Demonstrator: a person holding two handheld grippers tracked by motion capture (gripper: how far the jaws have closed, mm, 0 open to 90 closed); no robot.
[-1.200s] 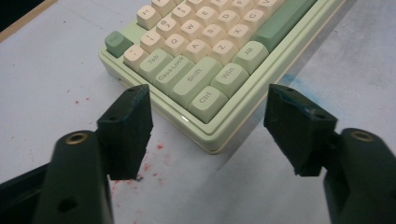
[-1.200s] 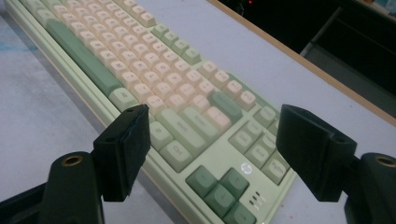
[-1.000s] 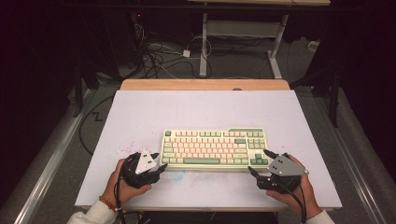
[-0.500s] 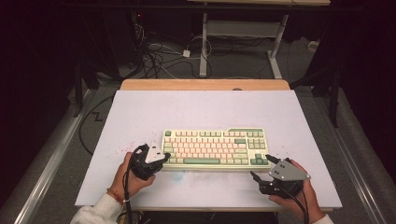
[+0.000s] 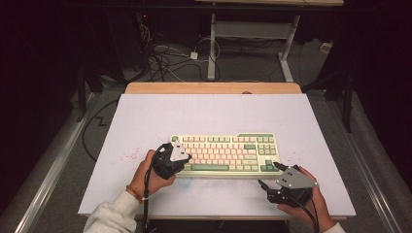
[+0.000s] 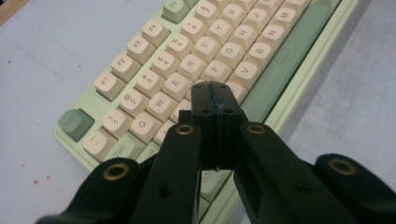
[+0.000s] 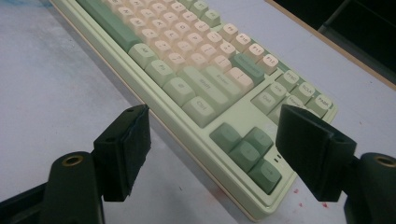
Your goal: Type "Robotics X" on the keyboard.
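Keyboard (image 5: 224, 154) flat at table (image 5: 145, 116) centre, near front edge. Left gripper (image 6: 215, 95) jaws closed, nothing between, poised over left letter keys. Right gripper (image 7: 212, 144) jaws wide open, empty, straddling keyboard's right front corner.

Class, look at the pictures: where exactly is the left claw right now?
In the high view the left claw is shut over the left end of the keyboard, above its letter keys, while the right claw waits open off the keyboard's near right corner.
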